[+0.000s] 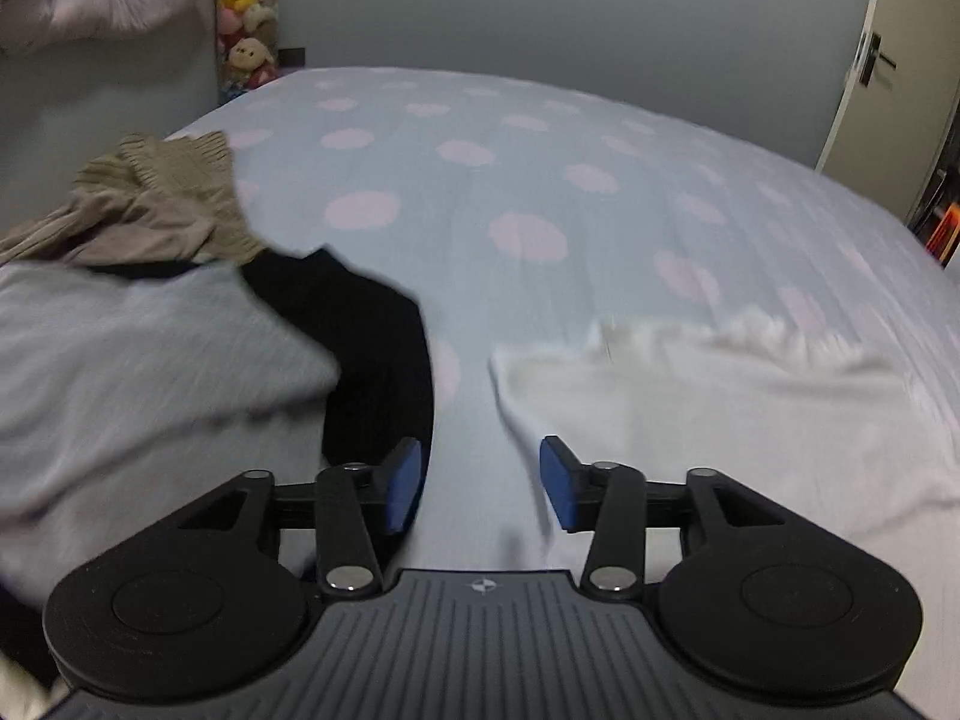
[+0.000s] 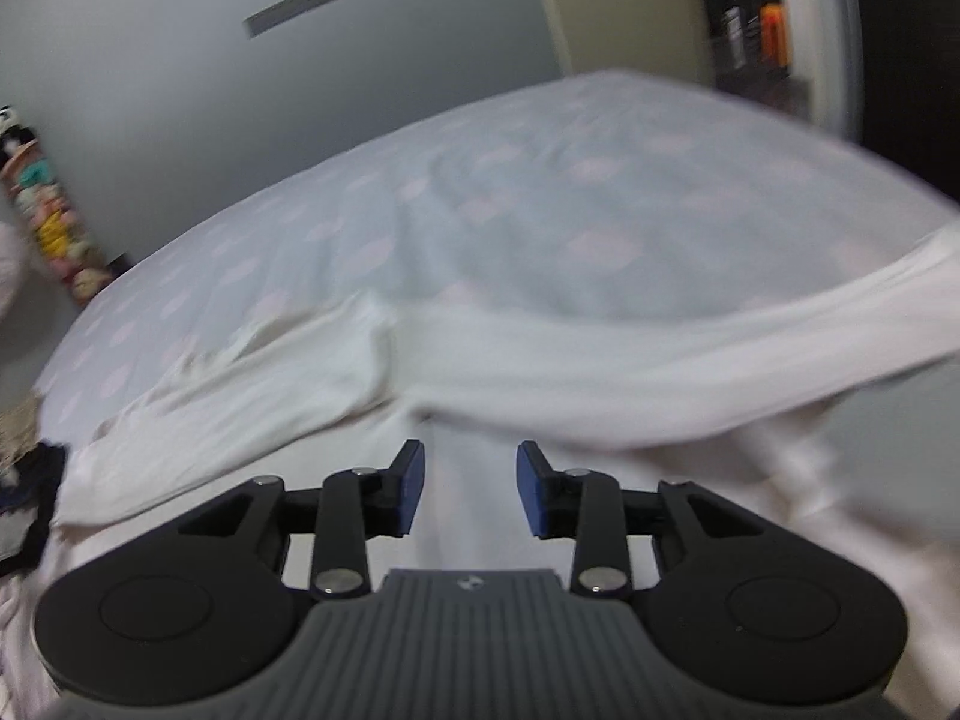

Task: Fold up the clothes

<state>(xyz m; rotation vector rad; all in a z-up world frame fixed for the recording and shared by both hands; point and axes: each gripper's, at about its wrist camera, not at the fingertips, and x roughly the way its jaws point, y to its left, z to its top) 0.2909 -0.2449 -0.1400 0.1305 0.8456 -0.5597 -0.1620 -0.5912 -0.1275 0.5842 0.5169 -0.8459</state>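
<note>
- Far left: beige knit (image 1: 162, 198), black garment (image 1: 372, 354) and grey garment (image 1: 150, 360) heaped, unfolded.
- Left gripper (image 1: 480, 483): tongs apart, empty, over the bedsheet (image 1: 540, 180).
- Right: white garment (image 2: 540, 372) on the bed, rumpled, fold apparently unfinished.
- Right gripper (image 2: 471, 489): tongs apart, nothing between them.

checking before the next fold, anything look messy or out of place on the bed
The white garment lies rumpled, not flat. A heap of beige, black and grey clothes sits unfolded at the left.
</note>
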